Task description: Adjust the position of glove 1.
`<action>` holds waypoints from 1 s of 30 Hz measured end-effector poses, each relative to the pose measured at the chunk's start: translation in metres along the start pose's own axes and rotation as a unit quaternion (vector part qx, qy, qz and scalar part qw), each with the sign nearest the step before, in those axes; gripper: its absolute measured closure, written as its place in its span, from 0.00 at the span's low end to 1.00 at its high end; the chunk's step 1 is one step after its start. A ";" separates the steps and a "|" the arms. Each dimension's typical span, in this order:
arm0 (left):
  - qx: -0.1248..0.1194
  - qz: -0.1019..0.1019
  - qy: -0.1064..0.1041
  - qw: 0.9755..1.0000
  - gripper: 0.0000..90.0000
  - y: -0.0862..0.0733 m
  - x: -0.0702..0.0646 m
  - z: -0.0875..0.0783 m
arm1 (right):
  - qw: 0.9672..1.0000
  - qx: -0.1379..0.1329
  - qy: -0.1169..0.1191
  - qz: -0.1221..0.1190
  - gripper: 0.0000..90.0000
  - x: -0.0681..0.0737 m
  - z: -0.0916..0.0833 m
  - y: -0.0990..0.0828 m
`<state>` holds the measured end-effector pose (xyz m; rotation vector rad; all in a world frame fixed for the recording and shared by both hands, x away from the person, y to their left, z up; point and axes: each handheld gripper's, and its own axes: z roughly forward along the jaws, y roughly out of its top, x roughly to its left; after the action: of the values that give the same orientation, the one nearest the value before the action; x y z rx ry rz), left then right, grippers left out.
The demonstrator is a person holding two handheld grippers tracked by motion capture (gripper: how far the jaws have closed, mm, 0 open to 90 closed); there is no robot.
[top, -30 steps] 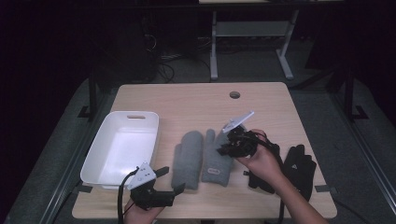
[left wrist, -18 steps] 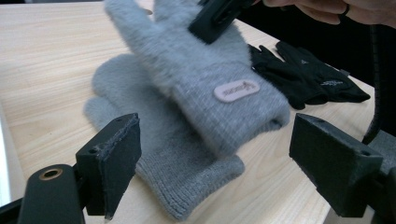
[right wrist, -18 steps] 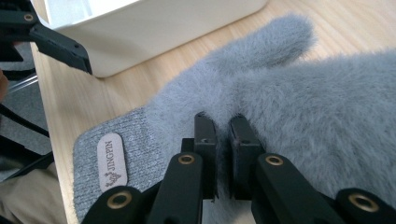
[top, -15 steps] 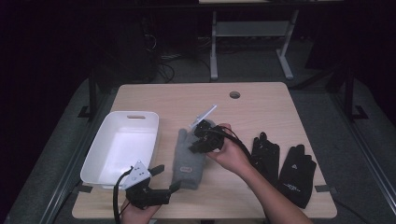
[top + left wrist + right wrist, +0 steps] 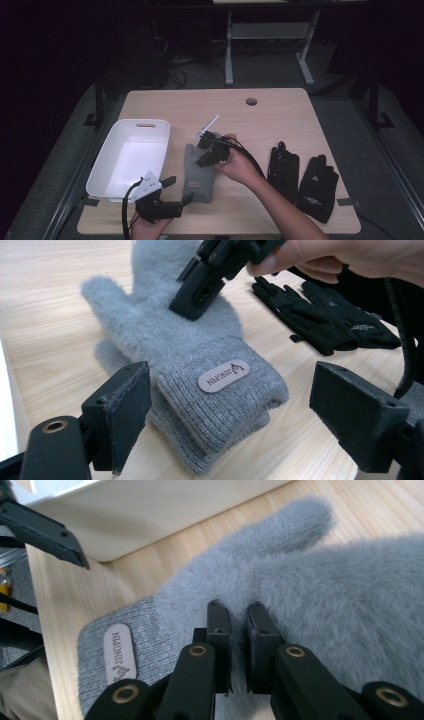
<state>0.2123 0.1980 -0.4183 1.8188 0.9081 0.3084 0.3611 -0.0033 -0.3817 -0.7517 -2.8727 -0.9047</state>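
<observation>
Risk of a failed pick: the right gripper (image 5: 206, 151) presses its tips, nearly together, into the fuzzy top of the grey mittens (image 5: 197, 169), a stacked pair at lower centre of the high view. Whether fabric sits between the jaws is hard to tell (the gap looks bare), so a lift may bring up nothing, or peel off only the upper mitten. The left gripper (image 5: 250, 420) stands spread wide around the cuff, apart from it; premature closing could shove the stack sideways toward the white bin (image 5: 100, 175).
</observation>
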 end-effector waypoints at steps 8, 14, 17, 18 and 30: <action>0.005 -0.003 -0.003 1.000 0.18 0.000 0.000 0.001 | 1.000 0.000 0.016 0.016 0.77 -0.009 0.011 -0.005; 0.004 -0.003 -0.003 1.000 0.18 -0.001 -0.001 0.002 | 0.997 -0.043 0.031 0.049 0.56 -0.021 -0.004 -0.014; 0.004 -0.001 -0.003 1.000 0.18 -0.001 -0.002 0.002 | 0.996 -0.054 0.023 0.071 0.48 -0.030 -0.012 -0.021; 0.006 -0.001 -0.003 1.000 0.18 0.000 -0.002 0.002 | 0.995 -0.060 0.021 0.079 0.46 -0.034 -0.014 -0.024; 0.009 0.001 -0.003 1.000 0.18 -0.001 -0.002 0.004 | 0.979 -0.084 -0.002 0.187 0.35 -0.071 0.001 -0.033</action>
<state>0.2129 0.1941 -0.4201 1.8365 0.9063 0.2971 0.4093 -0.0573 -0.4122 -1.2549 -2.5433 -1.0928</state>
